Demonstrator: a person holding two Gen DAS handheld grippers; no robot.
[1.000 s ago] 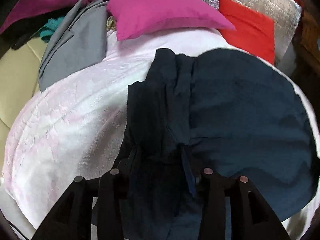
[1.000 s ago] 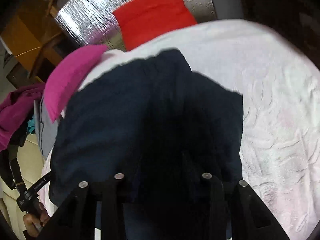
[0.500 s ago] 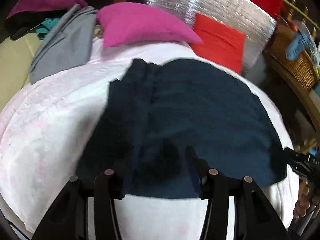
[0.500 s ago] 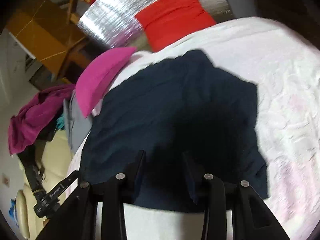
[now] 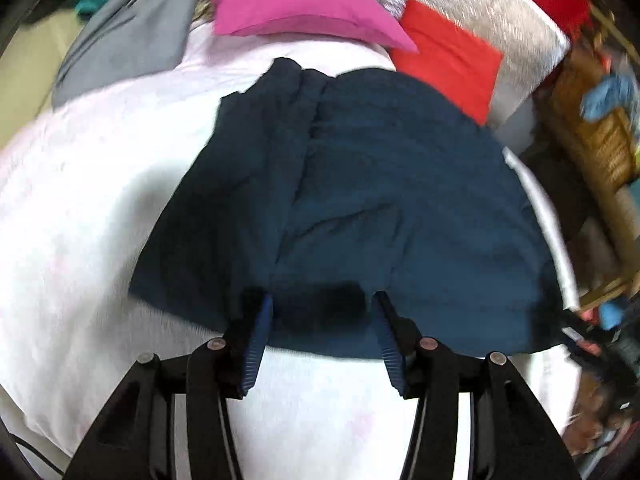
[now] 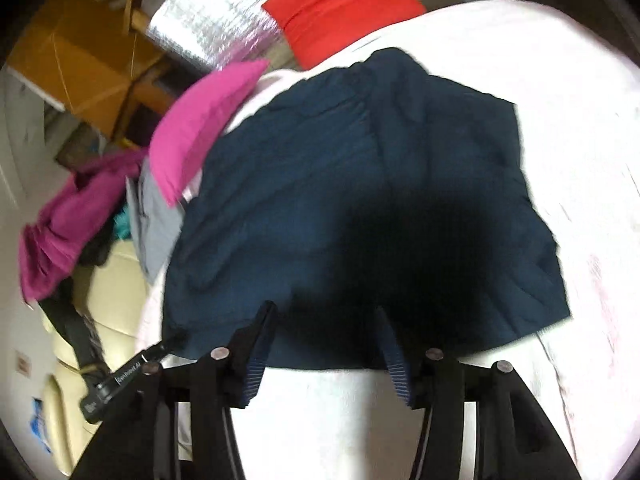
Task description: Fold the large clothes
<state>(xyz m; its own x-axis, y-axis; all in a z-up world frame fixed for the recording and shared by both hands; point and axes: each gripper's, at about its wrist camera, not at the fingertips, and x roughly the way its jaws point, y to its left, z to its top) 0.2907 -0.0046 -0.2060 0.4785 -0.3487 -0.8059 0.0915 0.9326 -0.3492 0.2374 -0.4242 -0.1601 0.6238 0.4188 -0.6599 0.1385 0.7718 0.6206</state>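
Observation:
A dark navy garment (image 5: 380, 200) (image 6: 320, 184) lies folded and fairly flat on a white-pink bedspread (image 5: 80, 220) (image 6: 560, 100). My left gripper (image 5: 320, 300) hovers over the garment's near hem. Its jaws are opening, and the cloth lies beneath the tips rather than pinched between the pads. My right gripper (image 6: 324, 310) stands over the same near hem further along. Its jaws are also opening, with nothing gripped between them. The left gripper's body (image 6: 120, 376) shows at the lower left of the right wrist view.
A magenta pillow (image 5: 296, 4) (image 6: 200, 128), a red cushion (image 5: 448, 56) (image 6: 340, 8) and a silver foil panel (image 5: 480, 8) lie beyond the garment. A grey garment (image 5: 128, 40) lies at the far left. A wicker basket (image 5: 592, 136) stands to the right of the bed.
Both grippers have drawn back toward the garment's near hem and their jaws have spread. The cloth that lay between the fingers is let go and now lies flat on the bed.

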